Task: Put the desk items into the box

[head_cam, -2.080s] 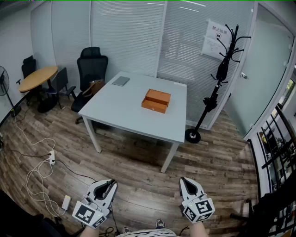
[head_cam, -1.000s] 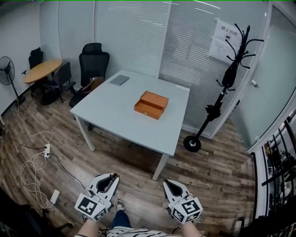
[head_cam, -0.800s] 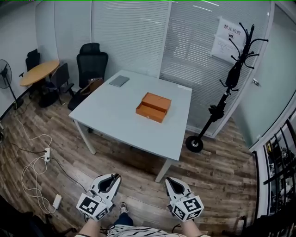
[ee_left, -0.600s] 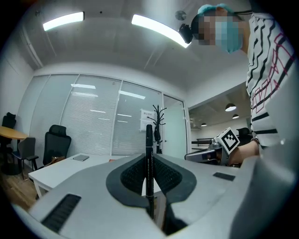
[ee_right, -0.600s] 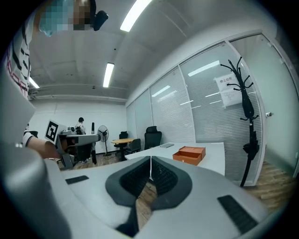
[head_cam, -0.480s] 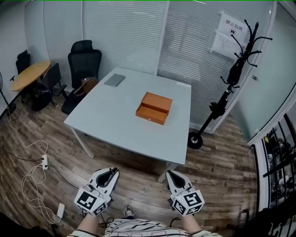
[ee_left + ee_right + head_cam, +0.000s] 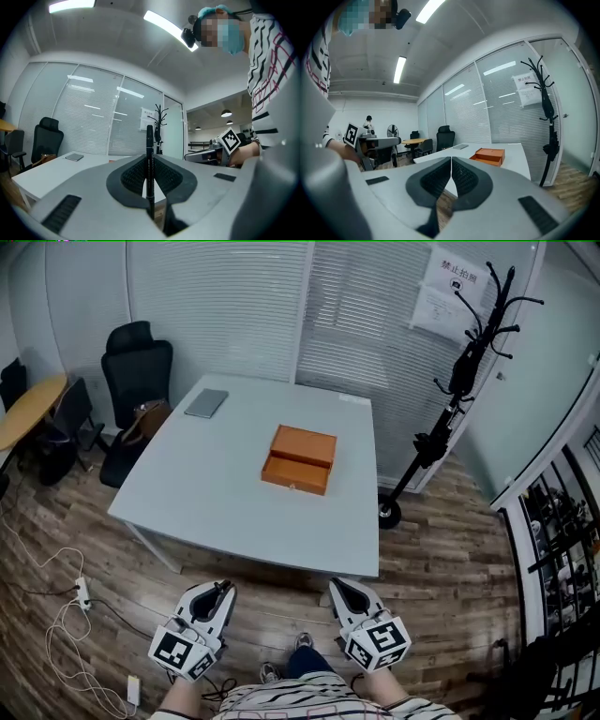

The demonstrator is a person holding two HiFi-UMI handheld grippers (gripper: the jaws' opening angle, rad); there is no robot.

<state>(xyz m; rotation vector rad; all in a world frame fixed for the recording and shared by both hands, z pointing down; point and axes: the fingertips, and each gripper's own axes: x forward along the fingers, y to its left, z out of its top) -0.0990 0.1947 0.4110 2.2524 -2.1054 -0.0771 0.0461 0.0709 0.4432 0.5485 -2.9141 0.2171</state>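
Pen (image 7: 149, 161): slim, black, upright

Lying open over most of the white table (image 7: 216, 493), being interrupted only by the orange box (image 7: 298, 460) near mid-table and a grey pad (image 7: 206, 403) at the far left corner; being crowded at far left by a black chair (image 7: 136, 362), at right by a coat stand (image 7: 459, 371).

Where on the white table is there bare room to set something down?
The table is mostly bare: a wide strip between the orange box and the near edge, the left half between the box and the grey pad, and the far right corner behind the box. Nothing is crowded.
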